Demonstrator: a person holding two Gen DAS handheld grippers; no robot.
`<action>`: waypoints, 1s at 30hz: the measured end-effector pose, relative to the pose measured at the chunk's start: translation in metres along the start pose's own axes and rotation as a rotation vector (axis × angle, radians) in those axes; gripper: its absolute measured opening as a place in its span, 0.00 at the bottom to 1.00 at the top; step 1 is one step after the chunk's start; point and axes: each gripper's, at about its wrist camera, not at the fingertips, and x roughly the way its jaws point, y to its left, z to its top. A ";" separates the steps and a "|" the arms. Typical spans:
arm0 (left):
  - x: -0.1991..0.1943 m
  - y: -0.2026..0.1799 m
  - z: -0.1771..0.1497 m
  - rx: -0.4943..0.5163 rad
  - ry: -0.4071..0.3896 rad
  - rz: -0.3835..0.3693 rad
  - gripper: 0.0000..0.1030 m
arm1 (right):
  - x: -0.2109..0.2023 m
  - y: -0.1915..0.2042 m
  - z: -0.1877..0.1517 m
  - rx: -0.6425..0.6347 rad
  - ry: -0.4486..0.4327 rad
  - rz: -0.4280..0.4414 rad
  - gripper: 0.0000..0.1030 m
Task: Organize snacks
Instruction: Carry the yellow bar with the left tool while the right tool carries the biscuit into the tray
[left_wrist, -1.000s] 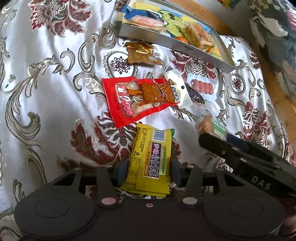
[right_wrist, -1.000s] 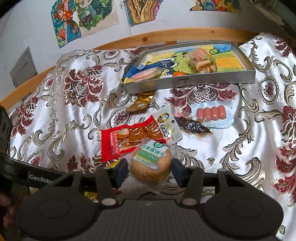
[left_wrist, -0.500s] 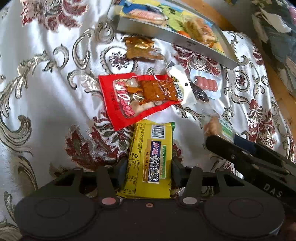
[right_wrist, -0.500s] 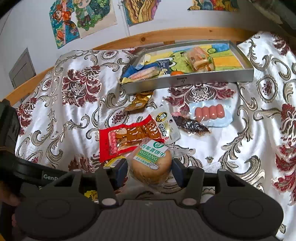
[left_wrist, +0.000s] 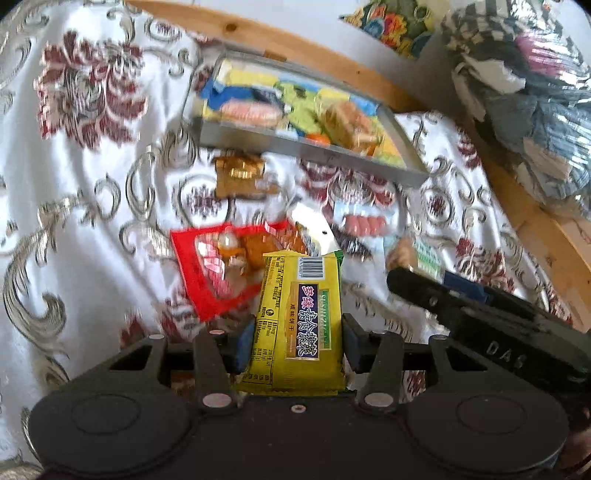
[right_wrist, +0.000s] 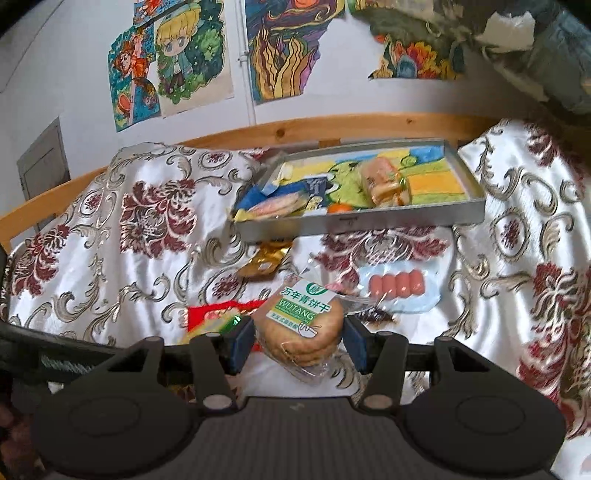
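Note:
My left gripper is shut on a yellow biscuit packet, held up off the cloth. A round biscuit pack with a green label is held in my right gripper, which is shut on it and lifted too. The grey metal tray stands at the far side of the bed with several snacks inside. Loose on the cloth lie a red snack pouch, a gold packet, a sausage pack and a dark snack. The right gripper's side shows in the left wrist view.
A white satin cloth with red and gold flowers covers the bed. A wooden rail runs along the far edge, with posters on the wall behind. Bundled fabric is heaped at the right.
Both grippers have risen and tilted up with their packs held. The tray and wall now sit lower in both views, and the red pouch is partly hidden behind the yellow packet.

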 end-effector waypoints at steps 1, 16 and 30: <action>-0.001 -0.001 0.004 0.000 -0.011 0.000 0.49 | 0.000 -0.001 0.002 -0.007 -0.010 -0.003 0.56; 0.051 -0.029 0.124 0.016 -0.211 0.026 0.49 | 0.039 -0.049 0.057 -0.046 -0.124 -0.086 0.56; 0.159 -0.044 0.204 0.078 -0.251 0.090 0.49 | 0.101 -0.125 0.082 -0.018 -0.247 -0.188 0.56</action>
